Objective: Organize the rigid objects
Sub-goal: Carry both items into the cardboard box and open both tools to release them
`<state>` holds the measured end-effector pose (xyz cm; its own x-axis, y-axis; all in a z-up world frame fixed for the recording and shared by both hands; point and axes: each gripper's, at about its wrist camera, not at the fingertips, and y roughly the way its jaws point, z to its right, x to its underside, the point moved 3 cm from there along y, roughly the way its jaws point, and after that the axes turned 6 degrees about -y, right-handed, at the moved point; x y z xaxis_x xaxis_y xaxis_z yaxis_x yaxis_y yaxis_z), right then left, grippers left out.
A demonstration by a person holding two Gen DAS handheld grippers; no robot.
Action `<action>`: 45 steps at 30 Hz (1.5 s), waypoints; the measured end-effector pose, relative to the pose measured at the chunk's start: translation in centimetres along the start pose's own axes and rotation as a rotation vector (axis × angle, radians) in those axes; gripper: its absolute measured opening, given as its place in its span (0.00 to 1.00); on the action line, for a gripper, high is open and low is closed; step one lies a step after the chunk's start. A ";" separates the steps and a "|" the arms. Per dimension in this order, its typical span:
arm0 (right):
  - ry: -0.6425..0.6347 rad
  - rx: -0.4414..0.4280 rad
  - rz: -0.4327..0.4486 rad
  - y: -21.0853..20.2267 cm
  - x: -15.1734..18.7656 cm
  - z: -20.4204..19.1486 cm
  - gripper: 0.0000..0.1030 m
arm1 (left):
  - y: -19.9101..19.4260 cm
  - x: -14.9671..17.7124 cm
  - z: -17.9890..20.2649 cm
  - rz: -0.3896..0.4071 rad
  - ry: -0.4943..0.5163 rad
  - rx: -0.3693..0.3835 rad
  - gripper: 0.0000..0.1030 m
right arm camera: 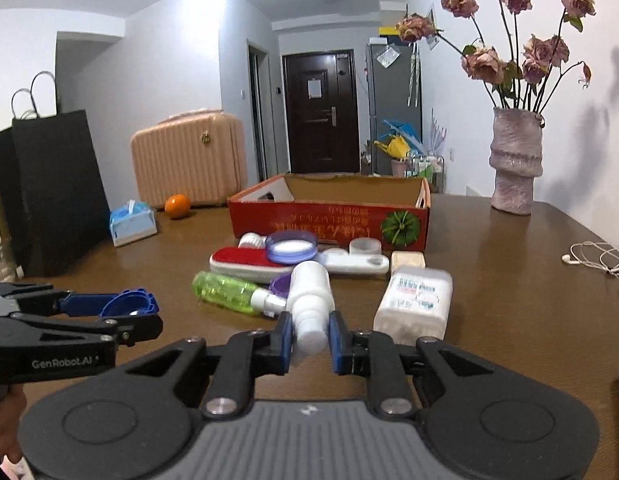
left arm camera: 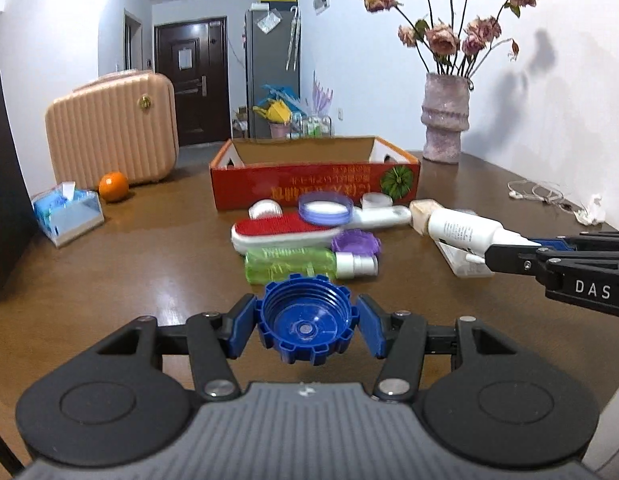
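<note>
My left gripper point(left arm camera: 305, 330) is shut on a blue toothed cap point(left arm camera: 305, 320), held above the table; it also shows in the right wrist view point(right arm camera: 127, 304). My right gripper point(right arm camera: 309, 338) is shut on a white bottle point(right arm camera: 309, 300) by its cap end, lifted; the bottle also shows in the left wrist view point(left arm camera: 465, 230). Ahead stands an open red cardboard box point(left arm camera: 313, 184) point(right arm camera: 329, 220). In front of it lie a green bottle point(left arm camera: 289, 264), a red lint brush point(left arm camera: 281, 232), a purple cap point(left arm camera: 355, 242), a clear round lid point(left arm camera: 325, 208) and a white holder point(right arm camera: 355, 260).
A white packet point(right arm camera: 415, 304) and a beige block point(right arm camera: 407, 259) lie right of the pile. A vase of dried roses point(right arm camera: 515, 160) stands back right, earphones point(right arm camera: 597, 258) at the right edge. A tissue box point(left arm camera: 67, 214), an orange point(left arm camera: 113, 187), a pink suitcase point(left arm camera: 111, 132) and a black bag point(right arm camera: 53, 188) stand left.
</note>
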<state>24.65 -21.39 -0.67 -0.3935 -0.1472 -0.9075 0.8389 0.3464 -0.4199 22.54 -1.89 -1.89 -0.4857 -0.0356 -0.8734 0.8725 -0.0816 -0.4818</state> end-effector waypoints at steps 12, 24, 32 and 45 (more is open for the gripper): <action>0.004 0.053 0.023 11.9 -11.5 7.4 0.17 | 11.6 -15.0 -4.5 0.111 -0.007 -0.056 0.54; 0.034 0.260 -0.239 36.7 -18.6 14.4 0.18 | 35.8 -26.1 -7.9 -0.089 -0.087 -0.102 0.54; -0.122 0.268 -0.376 42.1 -17.6 14.7 0.32 | 41.8 -24.3 -7.4 -0.199 0.073 -0.151 0.76; -0.113 0.275 -0.362 39.1 -17.2 15.4 0.66 | 38.9 -24.2 -6.6 -0.172 -0.031 -0.048 0.79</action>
<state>69.99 -19.60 -1.66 -0.6485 -0.3190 -0.6912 0.7297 -0.0017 -0.6838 68.55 2.39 0.07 -0.6286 -0.0559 -0.7757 0.7777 -0.0418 -0.6272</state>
